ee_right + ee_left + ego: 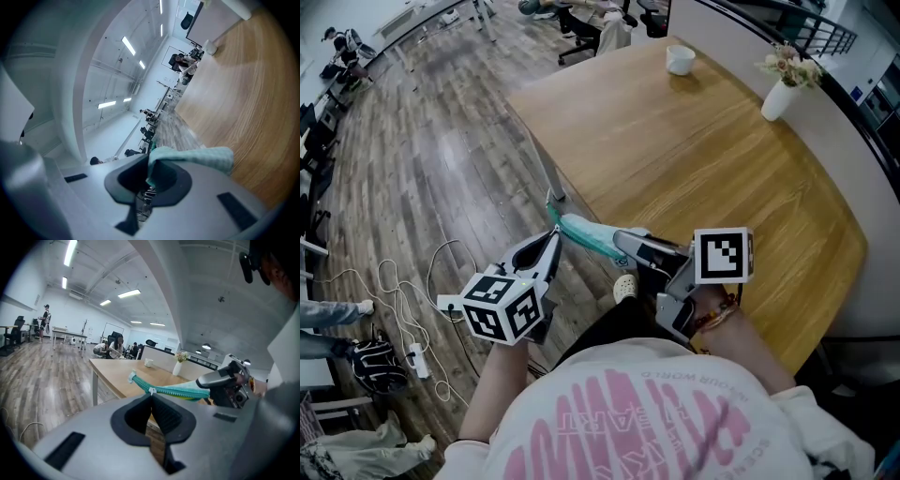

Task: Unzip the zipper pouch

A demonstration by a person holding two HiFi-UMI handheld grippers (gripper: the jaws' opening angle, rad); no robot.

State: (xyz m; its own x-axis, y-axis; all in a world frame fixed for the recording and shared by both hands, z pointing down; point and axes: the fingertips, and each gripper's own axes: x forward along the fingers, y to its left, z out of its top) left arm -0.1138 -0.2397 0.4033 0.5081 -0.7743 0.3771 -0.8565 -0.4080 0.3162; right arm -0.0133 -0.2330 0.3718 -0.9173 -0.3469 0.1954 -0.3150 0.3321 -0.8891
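Note:
A teal zipper pouch (584, 233) hangs in the air between my two grippers, off the near left edge of the wooden table (694, 159). My left gripper (554, 235) is shut on the small white zipper pull (151, 391) at its jaw tips. From there the zipper line runs both ways, and part of the pouch's length (178, 391) stretches away to the right gripper. My right gripper (624, 247) is shut on the pouch's other end. In the right gripper view the teal fabric (197, 157) bunches out from between the closed jaws.
A white cup (681, 59) and a white vase of flowers (780, 94) stand far back on the table. White cables (412, 309) lie on the wood floor at left. Chairs and desks stand farther off in the room.

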